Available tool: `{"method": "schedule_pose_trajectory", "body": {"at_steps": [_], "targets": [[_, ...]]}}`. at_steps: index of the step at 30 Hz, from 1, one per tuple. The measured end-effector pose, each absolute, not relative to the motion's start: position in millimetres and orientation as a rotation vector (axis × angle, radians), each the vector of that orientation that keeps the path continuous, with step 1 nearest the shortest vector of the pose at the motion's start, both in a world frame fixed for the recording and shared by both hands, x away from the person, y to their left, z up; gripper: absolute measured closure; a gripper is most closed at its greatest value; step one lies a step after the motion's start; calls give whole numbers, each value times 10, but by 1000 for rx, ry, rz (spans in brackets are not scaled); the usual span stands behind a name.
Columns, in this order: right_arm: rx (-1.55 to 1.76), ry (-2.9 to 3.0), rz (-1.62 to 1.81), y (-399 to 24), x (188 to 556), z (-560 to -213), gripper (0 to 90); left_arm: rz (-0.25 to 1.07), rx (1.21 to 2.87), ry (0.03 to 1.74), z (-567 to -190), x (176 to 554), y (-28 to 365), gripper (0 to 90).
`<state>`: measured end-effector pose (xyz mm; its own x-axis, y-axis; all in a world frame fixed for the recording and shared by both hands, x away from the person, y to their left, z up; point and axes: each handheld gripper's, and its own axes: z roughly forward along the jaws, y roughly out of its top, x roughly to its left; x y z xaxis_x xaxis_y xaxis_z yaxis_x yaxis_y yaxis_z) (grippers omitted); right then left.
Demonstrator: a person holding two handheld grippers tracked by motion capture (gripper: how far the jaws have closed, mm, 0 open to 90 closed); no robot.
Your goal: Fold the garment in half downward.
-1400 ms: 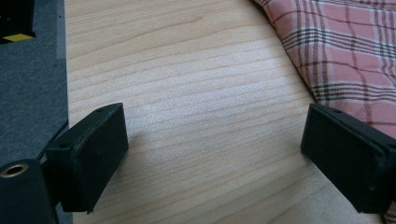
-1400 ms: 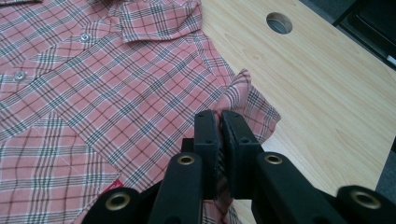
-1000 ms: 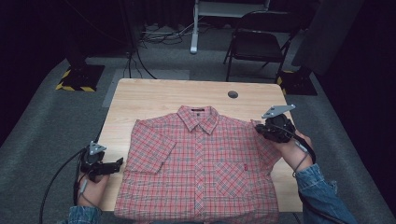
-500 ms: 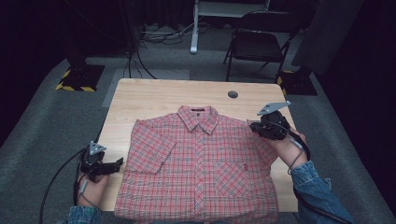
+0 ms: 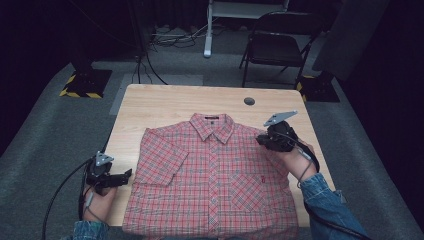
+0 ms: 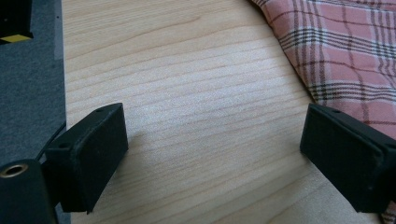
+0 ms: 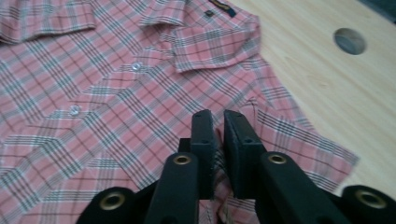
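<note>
Spread flat and front up across the near half of the worktop [image 5: 175, 102]: short-sleeved shirt [image 5: 212, 180] in pink plaid, buttoned, collar [image 5: 214, 125] toward the far edge, hem at the near edge, chest pocket on the side of the person's right hand. Both sleeves laid out sideways. At the shoulder and sleeve on that right-hand side: right claw [image 5: 261, 140], held from the near right and pointed in over the fabric. Jaws of the right claw just been opening, now parted by a narrow slot only; in the right gripper view a bit of plaid cloth visible low in that slot, pads on either side with a thin gap, no firm pinch on the cloth to be made out. Grey three-cornered plate on top of that claw, cable trailing back along the denim sleeve. At the near left corner of the worktop: left claw [image 5: 127, 174], low over bare wood, just beside the other sleeve's edge without touching it. Jaws of the left claw spread wide, nothing between them but wood grain; in the left gripper view, one jaw close to the shirt's edge, the other near the worktop's border. Farther out: round cable hole [image 5: 249, 101] in the far right part of the worktop, well apart from the collar. Beyond the worktop, on the grey carpeted floor [image 5: 45, 130]: dark folding chair [image 5: 277, 45].
</note>
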<state>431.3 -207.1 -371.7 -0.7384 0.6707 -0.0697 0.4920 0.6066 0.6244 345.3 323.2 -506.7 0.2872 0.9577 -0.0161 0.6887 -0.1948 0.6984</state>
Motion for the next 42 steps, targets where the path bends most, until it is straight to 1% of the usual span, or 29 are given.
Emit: {"method": "schedule_pose_trajectory", "body": {"at_steps": [1,2,3,5,7,9,10,11,14,16,28,42], "targets": [[953,2545,886,-2050,4315,-3735,689,579,1960,1469,-5067,3453,3232,77],[957,2535,923,-2034,4318,-3747,621,580,1961,1469,-5067,3453,3232,77],[952,2524,942,-2026,4314,-3745,600,580,1961,1469,-5067,3453,3232,77],[932,2503,974,-2034,4298,-3722,500,580,1961,1469,-5067,3453,3232,77],[937,2490,991,-2054,4295,-3706,488,580,1961,1469,-5067,3453,3232,77],[940,2471,1012,-2100,4286,-3682,436,580,1961,1469,-5067,3453,3232,77],[943,2460,1021,-2132,4281,-3675,431,580,1960,1469,-5067,3453,3231,77],[944,2456,1028,-2173,4267,-3673,399,580,1961,1469,-5067,3453,3231,77],[935,2441,1043,-2244,4244,-3681,362,580,1961,1469,-5067,3453,3231,77],[918,2423,1045,-2289,4229,-3690,320,580,1961,1469,-5067,3453,3231,78],[911,2345,1026,-2633,4117,-3704,230,579,1961,1468,-5067,3454,3231,77],[926,2285,1018,-3020,3962,-3685,217,579,1961,1468,-5067,3453,3231,77]]}}
